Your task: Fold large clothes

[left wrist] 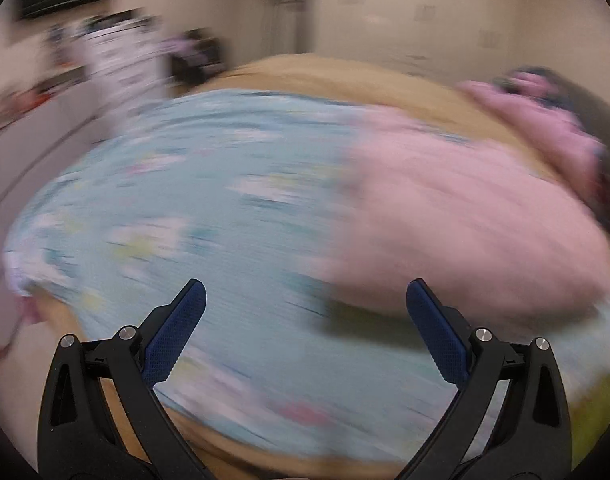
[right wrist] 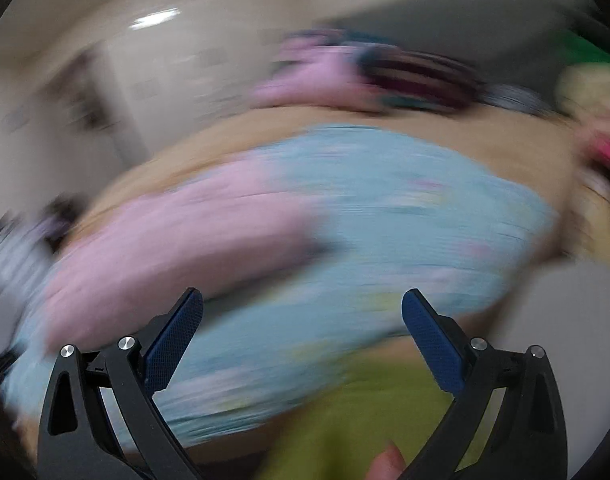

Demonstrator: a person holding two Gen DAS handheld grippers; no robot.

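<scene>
Clearly, both views are smeared by motion, so fine detail cannot be read.

From the left wrist view, the left gripper (left wrist: pixel 305 320) is seen released, its 2 blue pads spread wide with nothing between them. Beyond it a light blue printed cloth (left wrist: pixel 193 216) is spread across a tan surface (left wrist: pixel 313 70). A pink garment (left wrist: pixel 457 216) is laid over the right part of the cloth, with its long axis judged to run from near to far, leaning right. Farther right, a heap of other clothes (left wrist: pixel 553 120) is piled at the edge.

From the right wrist view, the right gripper (right wrist: pixel 303 332) is likewise seen released and empty. The pink garment (right wrist: pixel 177 240) now appears at the left, stretching from near left towards the far middle, on the blue cloth (right wrist: pixel 405 220). Something yellow-green (right wrist: pixel 365 412) lies near, and a fingertip (right wrist: pixel 387 466) shows at the bottom edge.

Whether any fold is made cannot be told from the blur. The garment is judged bunched rather than squared, so most of the folding seems left.
</scene>
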